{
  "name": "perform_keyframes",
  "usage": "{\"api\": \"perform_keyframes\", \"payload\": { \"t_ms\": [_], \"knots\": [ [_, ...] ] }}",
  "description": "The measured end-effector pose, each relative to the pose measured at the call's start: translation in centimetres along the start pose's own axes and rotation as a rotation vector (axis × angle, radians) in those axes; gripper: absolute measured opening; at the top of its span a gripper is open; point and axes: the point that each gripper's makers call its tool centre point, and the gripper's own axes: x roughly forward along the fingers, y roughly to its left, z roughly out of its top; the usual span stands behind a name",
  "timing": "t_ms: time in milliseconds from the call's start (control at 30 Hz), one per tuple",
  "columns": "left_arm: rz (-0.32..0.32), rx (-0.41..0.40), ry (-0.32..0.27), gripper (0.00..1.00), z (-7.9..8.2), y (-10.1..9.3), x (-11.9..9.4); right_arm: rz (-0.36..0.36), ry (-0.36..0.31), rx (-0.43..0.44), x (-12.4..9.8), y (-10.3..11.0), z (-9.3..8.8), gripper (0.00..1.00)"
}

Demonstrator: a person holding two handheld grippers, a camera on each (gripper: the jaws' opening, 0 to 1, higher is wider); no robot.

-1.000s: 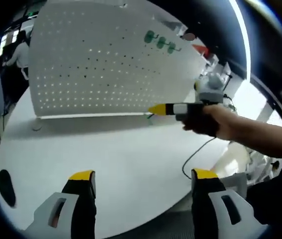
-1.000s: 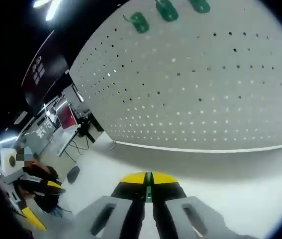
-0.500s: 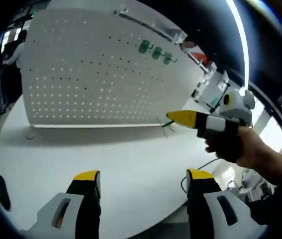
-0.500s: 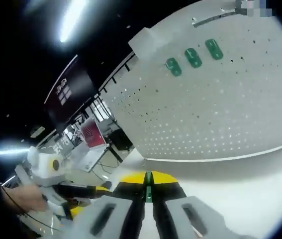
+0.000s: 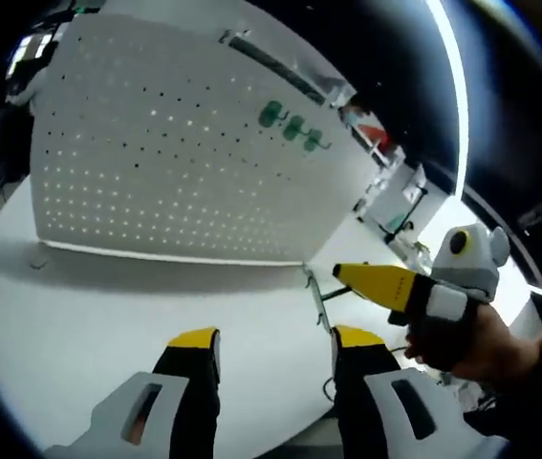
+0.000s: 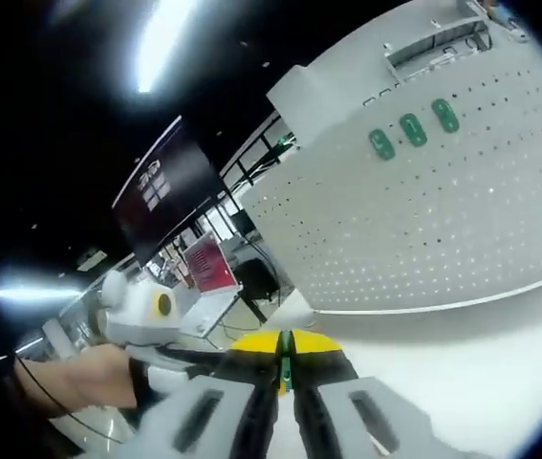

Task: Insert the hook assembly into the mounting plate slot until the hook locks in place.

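A white pegboard plate (image 5: 156,163) stands upright on the white table (image 5: 89,316). High on it hang three green hooks (image 5: 290,126). They also show in the right gripper view as green hooks (image 6: 412,129) on the pegboard (image 6: 443,220). My right gripper (image 6: 286,337) is shut on a green hook piece (image 6: 287,356) that is pinched between its yellow tips. In the left gripper view, a hand holds that right gripper (image 5: 344,273) off the board's right end, with a thin hook wire (image 5: 314,292) at its tip. My left gripper (image 5: 275,337) is open above the table with nothing in it.
A thin dark cable (image 5: 331,384) runs over the table's near edge. Left of the board in the right gripper view are a red-screened monitor (image 6: 209,265), a dark wall screen (image 6: 161,186) and office desks. A hand (image 6: 60,378) holds the left gripper there.
Both views have swung and the board now looks farther off in the right gripper view. The right gripper sits lower and further right in the left view. The left jaws stand closer together.
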Motion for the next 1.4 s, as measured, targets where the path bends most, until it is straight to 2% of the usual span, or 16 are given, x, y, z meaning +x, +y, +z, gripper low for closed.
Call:
{"api": "perform_keyframes", "payload": {
  "t_ms": [233, 500, 600, 800, 1133, 1400],
  "knots": [
    [-0.015, 0.011, -0.014, 0.41, 0.3, -0.4, -0.2, 0.018, -0.006, -0.026, 0.1, 1.1, 0.1, 0.0],
    [-0.053, -0.019, -0.021, 0.29, 0.4, -1.1, -0.4, 0.027, -0.02, -0.066, 0.2, 2.1, 0.2, 0.0],
    [-0.051, -0.046, -0.024, 0.28, 0.5, -1.1, -0.5, 0.028, -0.02, -0.079, 0.2, 2.2, 0.2, 0.0],
    [-0.097, -0.094, -0.043, 0.13, 0.7, -1.8, -0.7, 0.034, -0.019, -0.09, 0.4, 2.5, 0.1, 0.0],
    [-0.116, -0.09, -0.044, 0.05, 0.9, -2.4, -1.1, 0.043, -0.017, -0.113, 0.5, 3.2, 0.1, 0.0],
    [-0.117, -0.081, -0.053, 0.04, 1.1, -2.5, -1.3, 0.047, -0.023, -0.138, 0.5, 3.6, 0.3, 0.0]
  ]
}}
